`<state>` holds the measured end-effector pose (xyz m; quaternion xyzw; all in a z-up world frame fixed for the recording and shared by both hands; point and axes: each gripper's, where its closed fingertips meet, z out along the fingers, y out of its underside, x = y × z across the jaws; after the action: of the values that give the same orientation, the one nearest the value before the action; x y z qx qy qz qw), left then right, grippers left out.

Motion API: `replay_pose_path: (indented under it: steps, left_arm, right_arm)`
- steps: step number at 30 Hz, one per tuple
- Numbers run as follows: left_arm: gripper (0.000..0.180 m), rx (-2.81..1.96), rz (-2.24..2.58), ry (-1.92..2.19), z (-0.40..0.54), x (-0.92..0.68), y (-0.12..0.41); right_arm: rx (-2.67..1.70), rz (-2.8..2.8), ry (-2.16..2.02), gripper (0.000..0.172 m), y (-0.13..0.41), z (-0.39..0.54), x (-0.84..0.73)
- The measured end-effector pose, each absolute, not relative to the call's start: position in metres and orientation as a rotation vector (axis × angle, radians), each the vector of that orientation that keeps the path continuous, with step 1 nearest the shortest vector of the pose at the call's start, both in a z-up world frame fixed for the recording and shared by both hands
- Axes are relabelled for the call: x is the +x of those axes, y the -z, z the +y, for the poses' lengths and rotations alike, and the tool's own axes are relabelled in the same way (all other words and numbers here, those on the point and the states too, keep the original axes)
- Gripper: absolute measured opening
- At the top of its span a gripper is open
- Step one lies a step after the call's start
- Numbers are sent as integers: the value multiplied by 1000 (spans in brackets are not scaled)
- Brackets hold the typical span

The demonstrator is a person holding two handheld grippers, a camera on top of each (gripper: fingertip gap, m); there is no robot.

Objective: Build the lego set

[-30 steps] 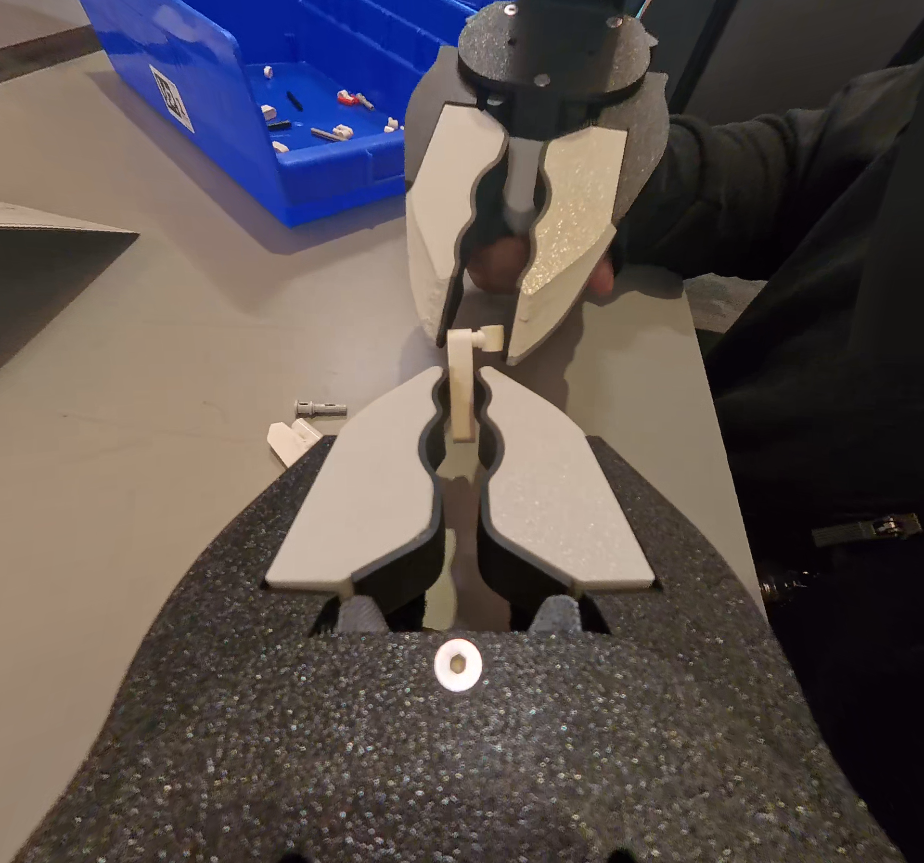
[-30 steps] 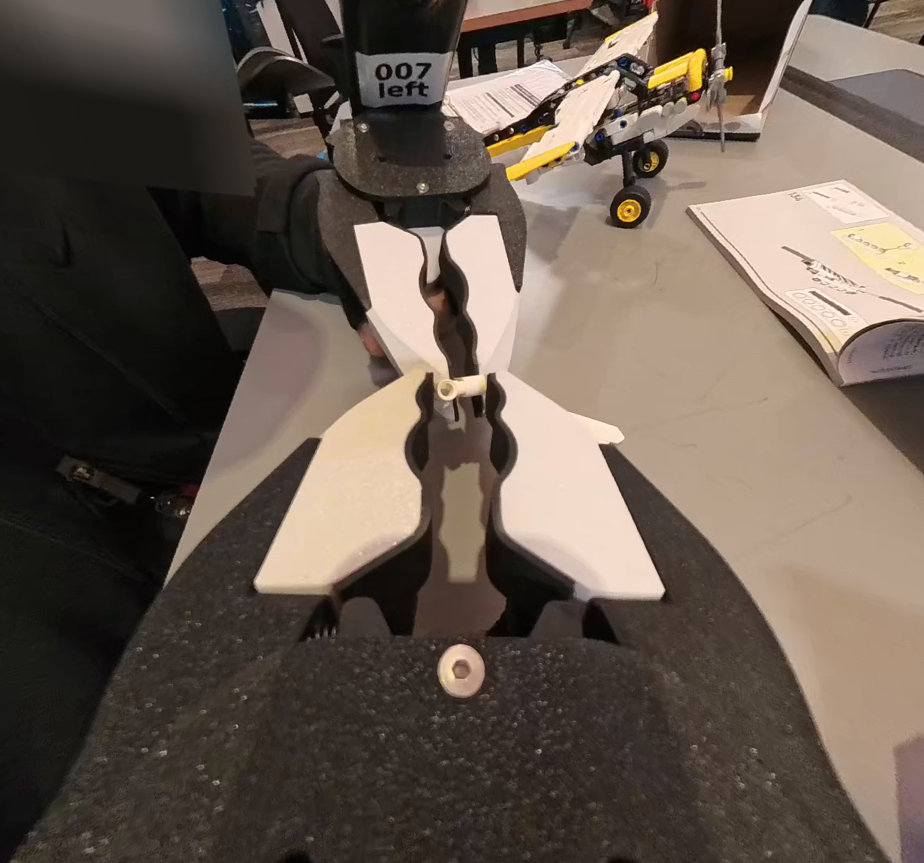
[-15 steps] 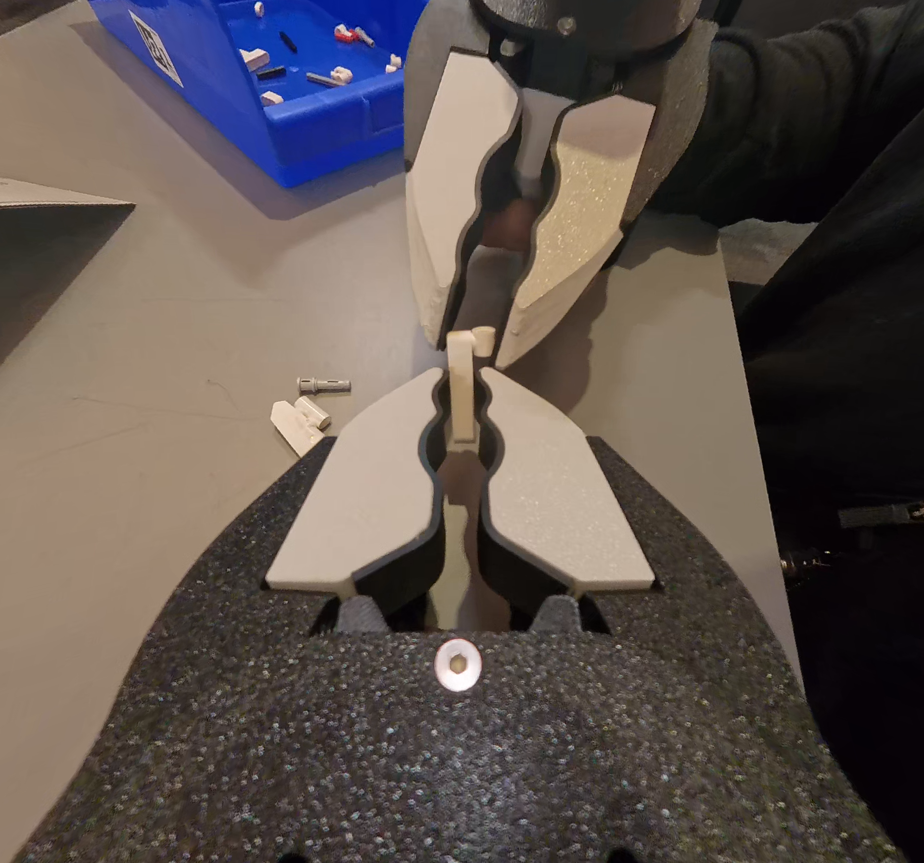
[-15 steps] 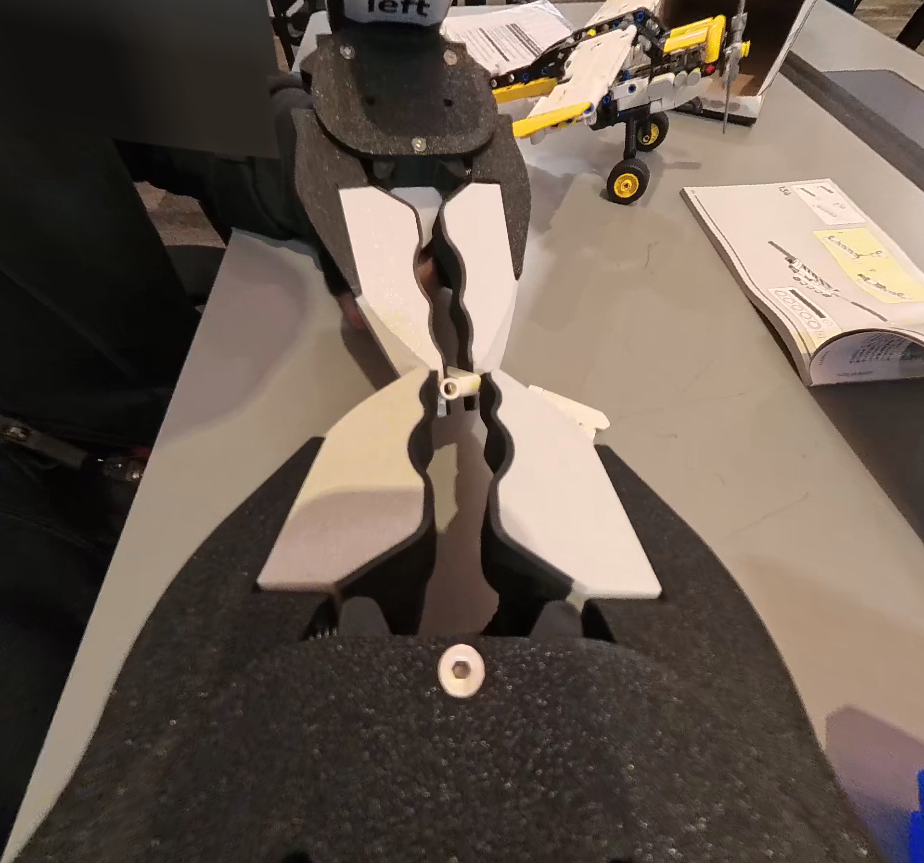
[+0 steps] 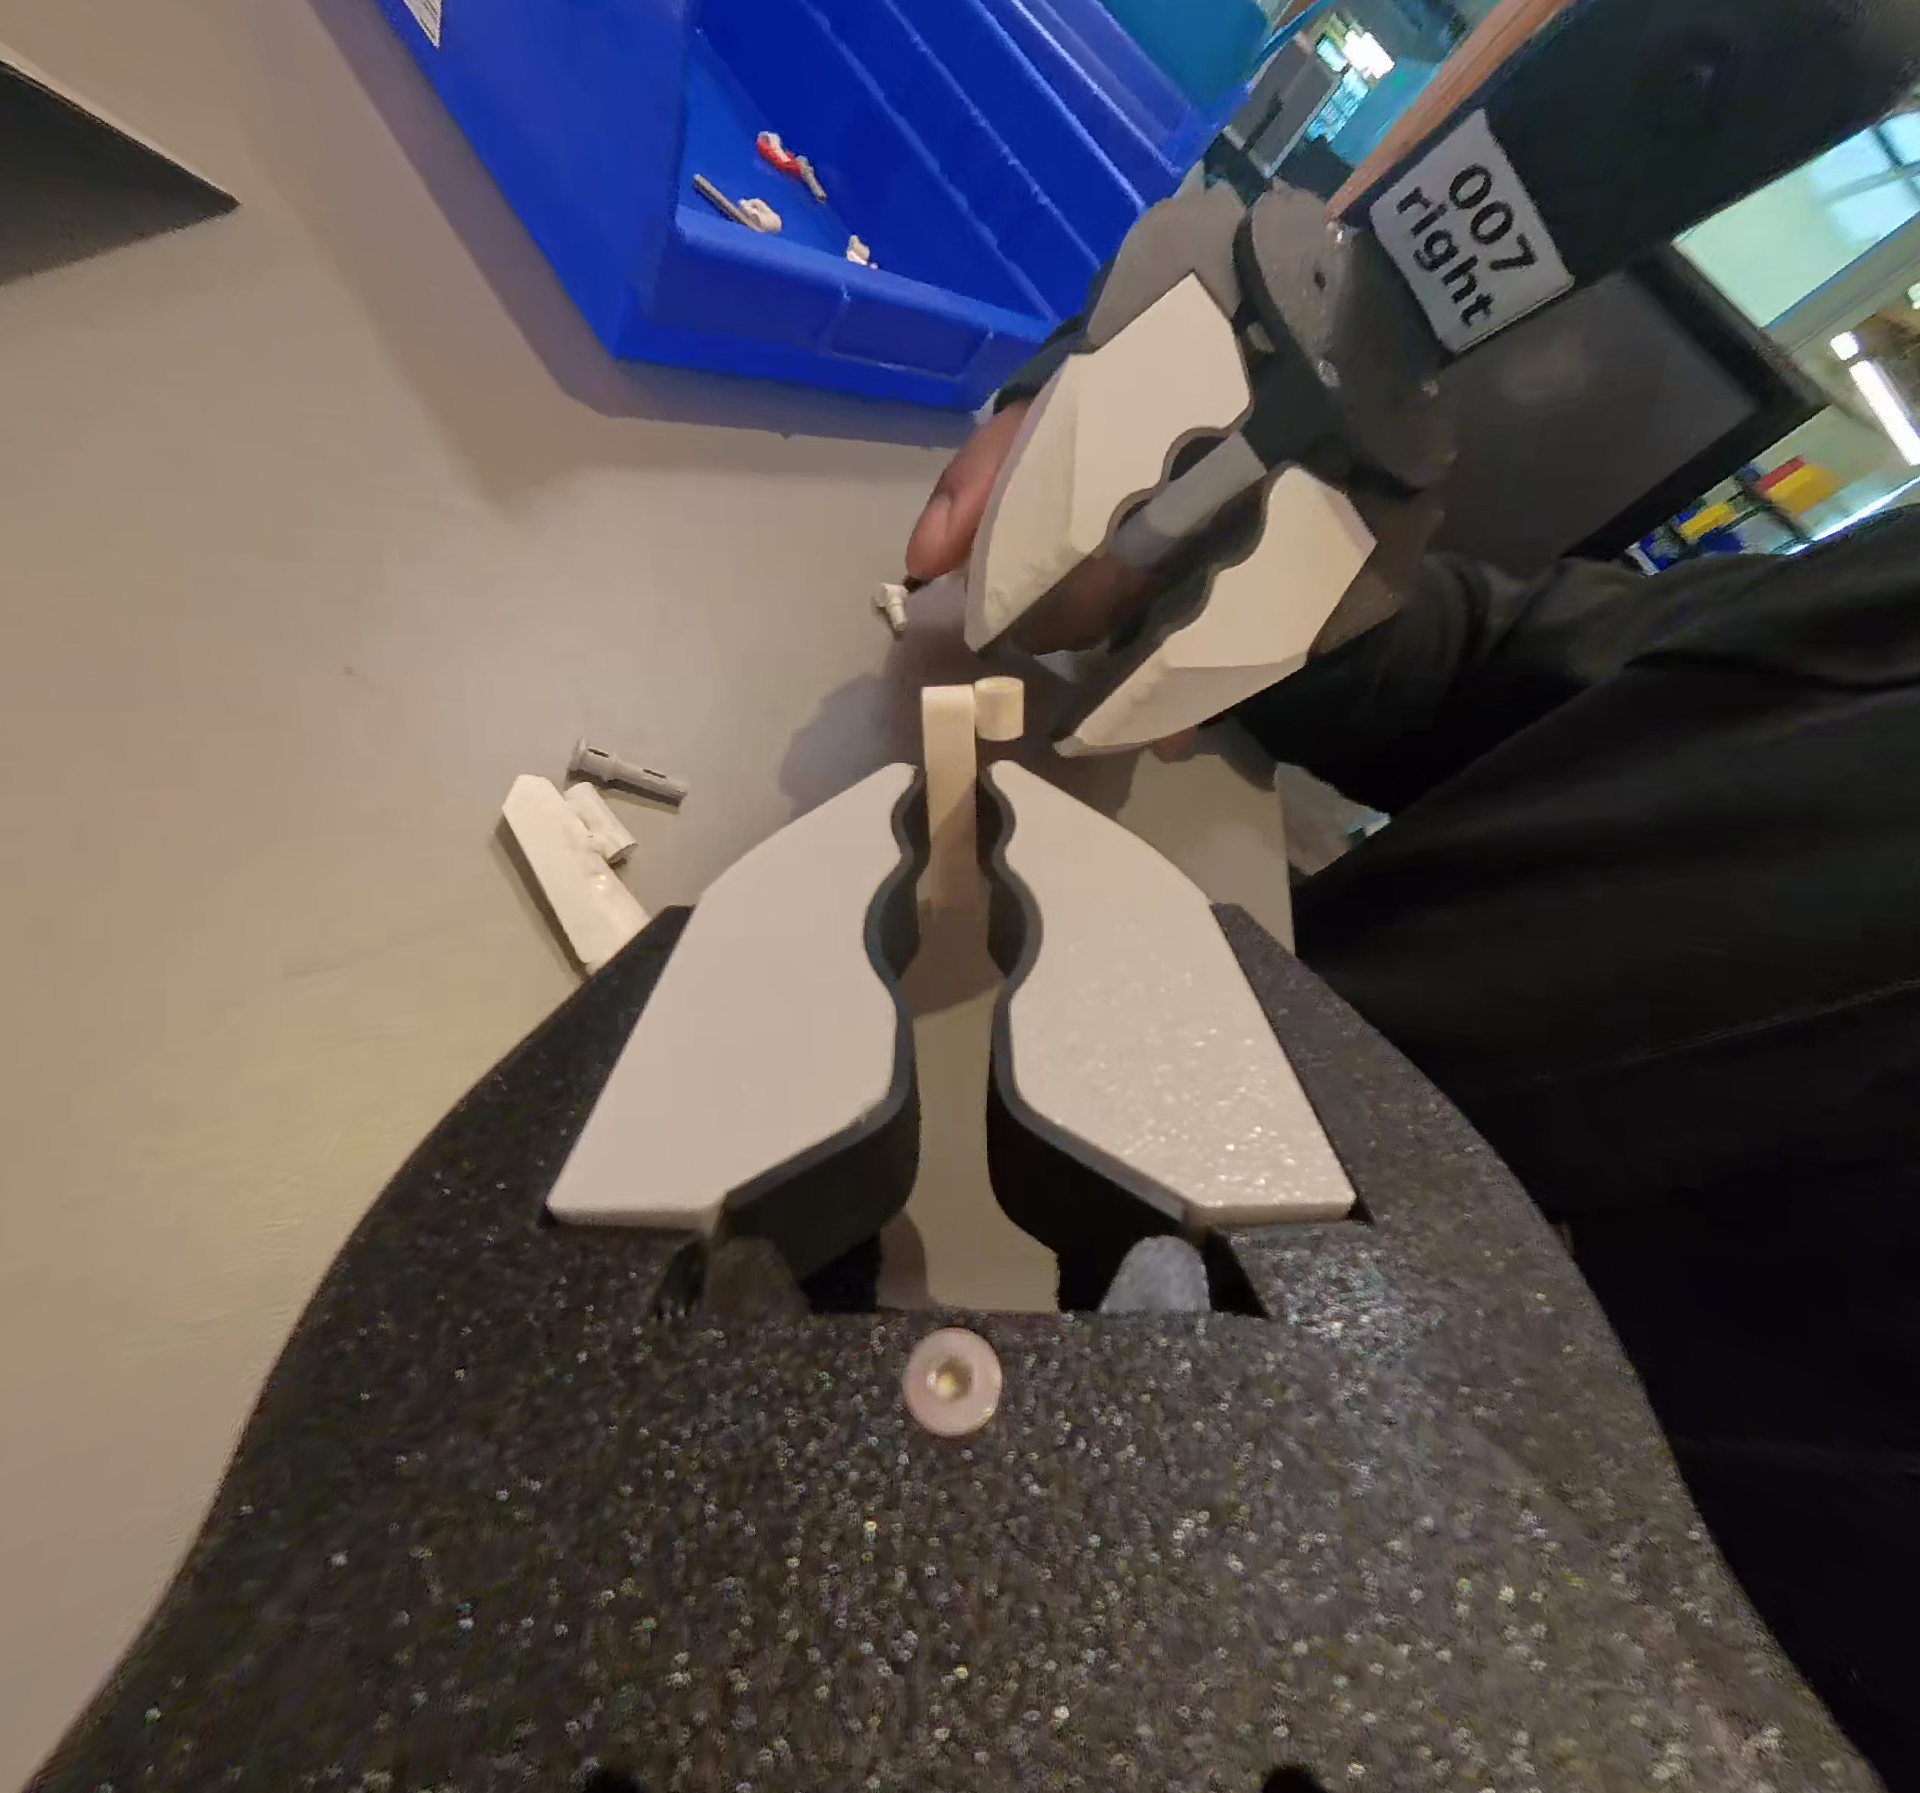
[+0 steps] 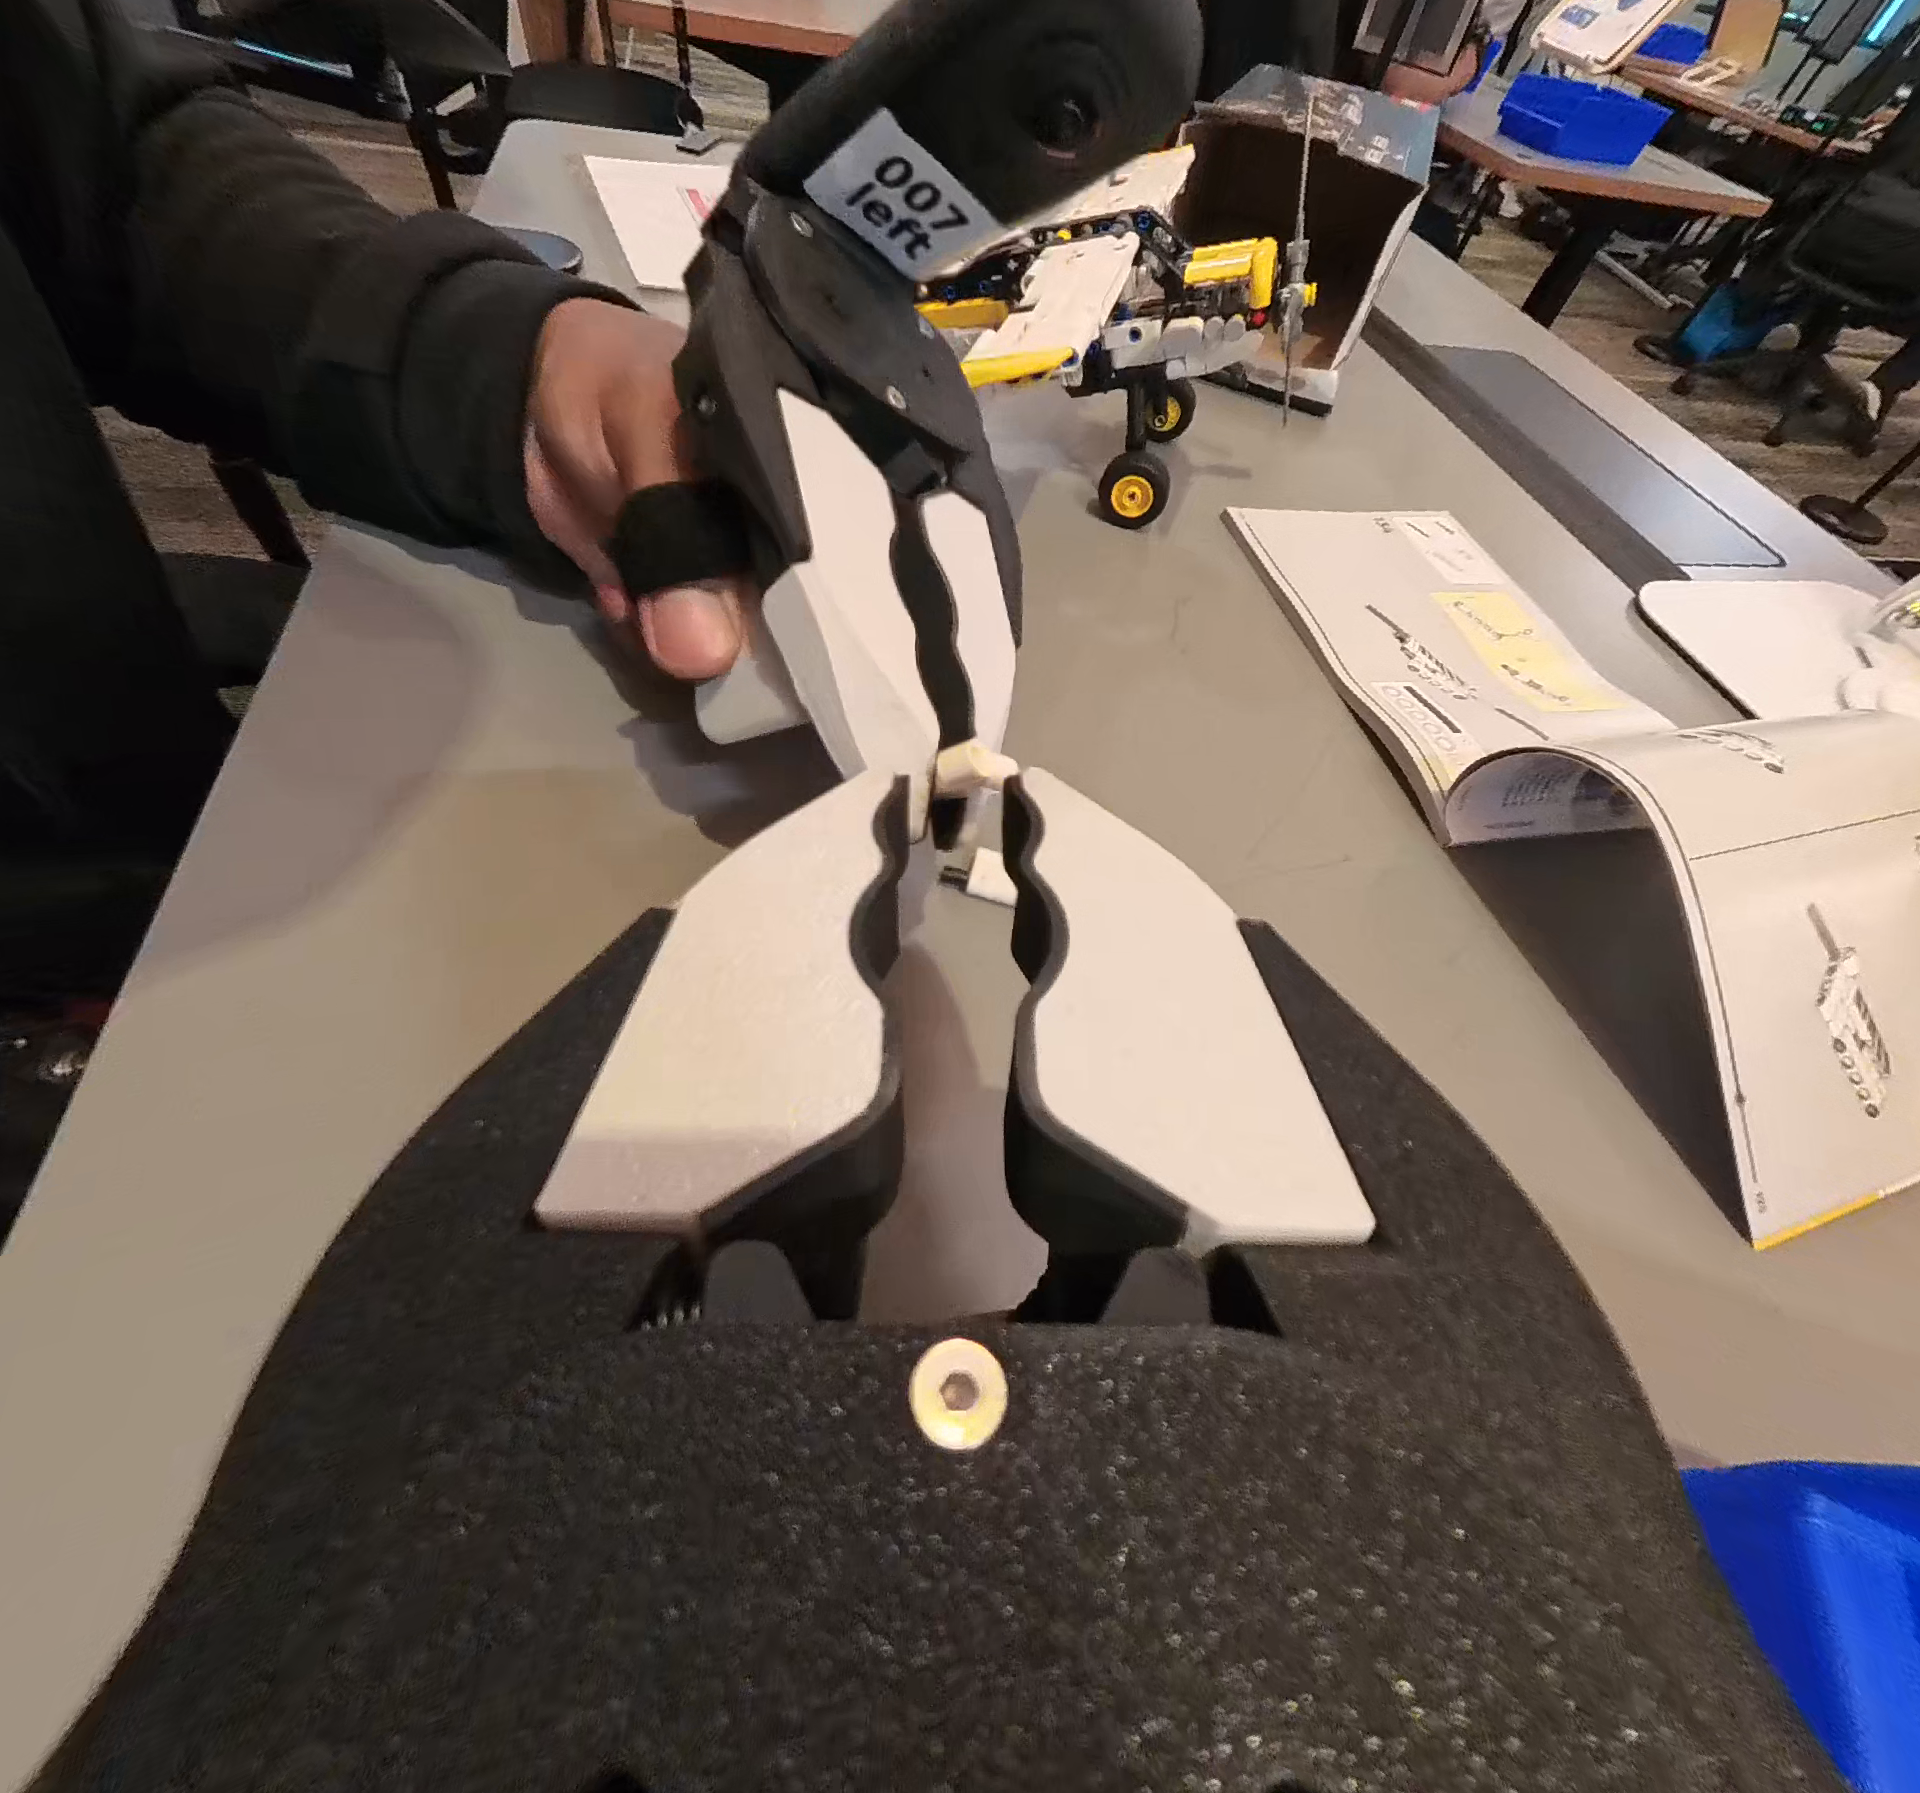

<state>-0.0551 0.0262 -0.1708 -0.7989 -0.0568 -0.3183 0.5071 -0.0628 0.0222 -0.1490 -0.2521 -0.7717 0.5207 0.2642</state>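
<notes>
1. The grey table [image 6: 1247,704] carries a blue plastic bin [image 5: 623,133], an open booklet [image 6: 1558,704] and a yellow-white brick plane [image 6: 1122,309].
2. The left gripper [image 5: 951,787] has its fingers closed on a flat cream plastic beam [image 5: 948,777], held upright, with a short peg [image 5: 1003,706] at its top.
3. The right gripper [image 6: 956,787] has its fingers apart around that peg.

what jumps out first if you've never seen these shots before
Centre stage, the left gripper clamps a thin cream strip with a small peg at its tip, the right gripper tip-to-tip with it. Behind it sits a blue bin holding small parts; in the right wrist view, a yellow and white toy plane stands beside an open booklet.
</notes>
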Motion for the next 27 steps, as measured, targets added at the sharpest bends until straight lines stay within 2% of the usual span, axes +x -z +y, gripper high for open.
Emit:
replay_pose_path:
  steps: [11,16,20,22,27]
  left_arm:
    - [8,-1573,-396,1065,30,-71,134]
    - [8,-1428,-497,1097,32,-81,125]
    - [8,-1417,-497,1111,31,-77,123]
    - [8,-1437,-485,1101,31,-76,124]
    - [8,-1533,-430,1065,28,-71,128]
  right_arm:
    - [-861,-2035,-1419,20,156,17,-70]
    - [-949,-1845,-1336,24,150,17,-83]
    - [-851,-1742,-1222,28,140,17,-87]
    - [-736,-1764,-1185,35,139,14,-84]
    - [-596,-1825,-1252,42,129,26,-75]
